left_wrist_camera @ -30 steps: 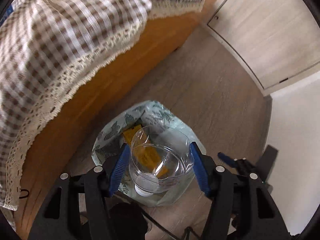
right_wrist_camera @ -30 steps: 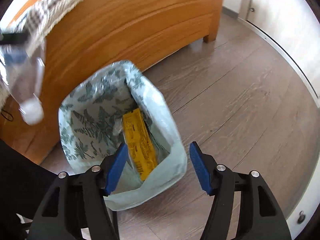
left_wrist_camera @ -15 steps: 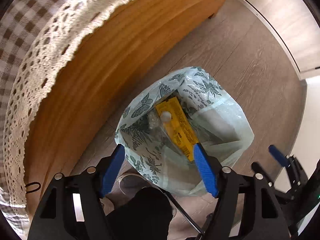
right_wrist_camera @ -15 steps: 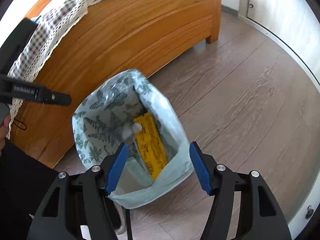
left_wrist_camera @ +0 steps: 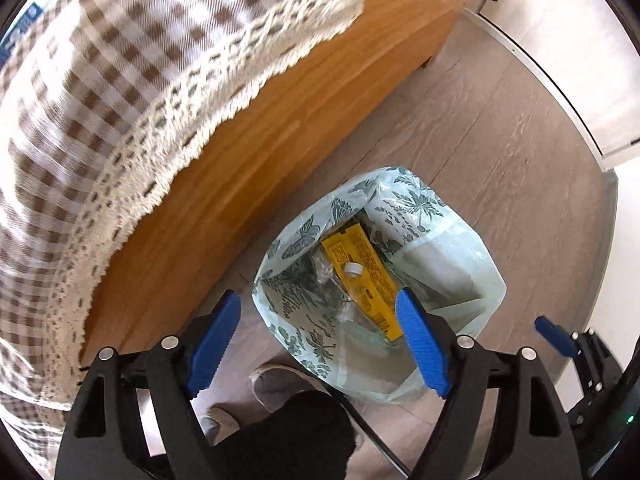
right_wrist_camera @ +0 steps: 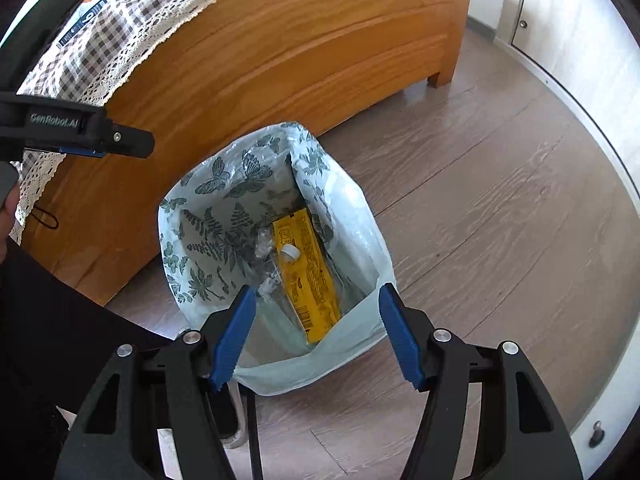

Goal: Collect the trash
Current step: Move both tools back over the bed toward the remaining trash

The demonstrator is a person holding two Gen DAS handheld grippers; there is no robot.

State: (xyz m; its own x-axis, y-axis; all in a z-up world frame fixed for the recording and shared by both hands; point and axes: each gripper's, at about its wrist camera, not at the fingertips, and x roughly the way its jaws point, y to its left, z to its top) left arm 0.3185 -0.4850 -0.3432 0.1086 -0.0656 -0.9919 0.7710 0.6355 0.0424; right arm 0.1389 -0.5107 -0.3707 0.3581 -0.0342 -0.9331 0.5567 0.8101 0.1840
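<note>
Bottle (left_wrist_camera: 347, 280) now down in bag (left_wrist_camera: 460, 264) (left jaws empty, opening; right jaws parted, empty).

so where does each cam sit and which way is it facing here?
Left wrist: on the left gripper, facing almost straight down into the trash bag; jaws opening, nothing between them; shoe and the right gripper's fingertip visible.
Right wrist: on the right gripper, tilted steeply down at the bag; open, empty; left gripper at the frame's left.
Shared: bag, yellow carton, clear bottle, wooden bed frame.
</note>
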